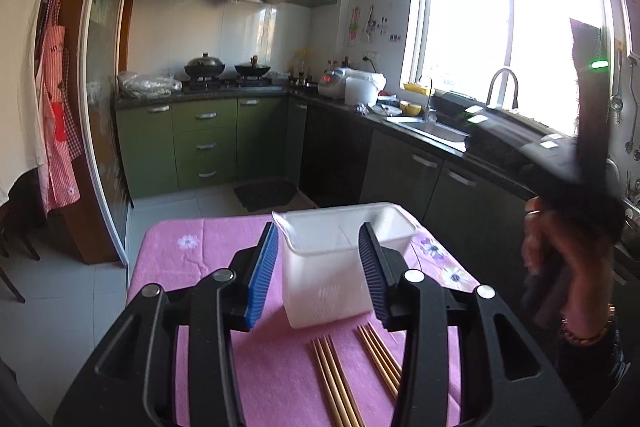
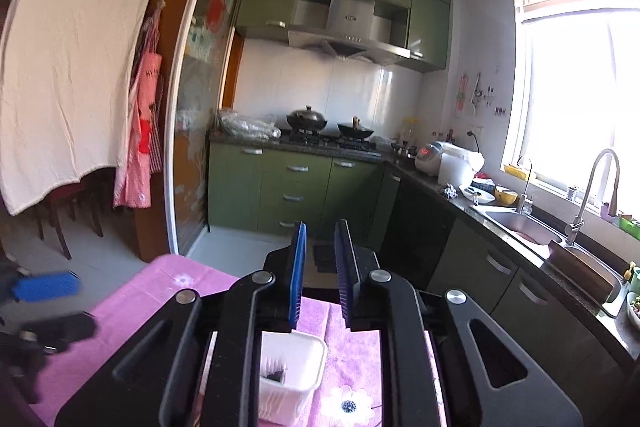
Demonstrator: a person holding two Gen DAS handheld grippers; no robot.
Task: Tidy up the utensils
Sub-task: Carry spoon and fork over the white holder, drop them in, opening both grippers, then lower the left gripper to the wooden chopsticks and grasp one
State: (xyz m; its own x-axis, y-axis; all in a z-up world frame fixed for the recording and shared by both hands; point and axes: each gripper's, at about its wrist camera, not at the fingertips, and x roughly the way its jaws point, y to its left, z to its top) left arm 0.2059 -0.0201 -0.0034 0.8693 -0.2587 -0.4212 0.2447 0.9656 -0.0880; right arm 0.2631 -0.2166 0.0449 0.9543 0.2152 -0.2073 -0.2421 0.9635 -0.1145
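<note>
My left claw (image 1: 318, 259) hangs over the near part of the bench (image 1: 172, 247), which wears a pink cloth printed with flowers. Its blue pads (image 1: 262, 275) stand apart with nothing pressed between them — the white plastic utensil holder (image 1: 328, 291) sits beyond them, upright on the cloth, and shows in the gap between my fingers without either pad touching it. Just in front of the holder, nearer to me, lie two small bundles of golden chopsticks (image 1: 332, 379) side by side on the cloth, their tips pointing toward the holder's base; the right bundle is partly hidden behind my right finger.

My right claw (image 2: 322, 279) is higher, aimed across the kitchen toward the green cabinets (image 2: 296, 187). Its pads are parted by a narrow gap and carry nothing. Below it, through the frame of the claw, I look down on the holder (image 2: 296, 359); something dark lies at its bottom, too small to make out.

In the left view my right hand (image 1: 560, 259) shows blurred at the right edge. In the right view the left claw's blue pad (image 2: 46, 285) shows at the left edge over the cloth.
</note>
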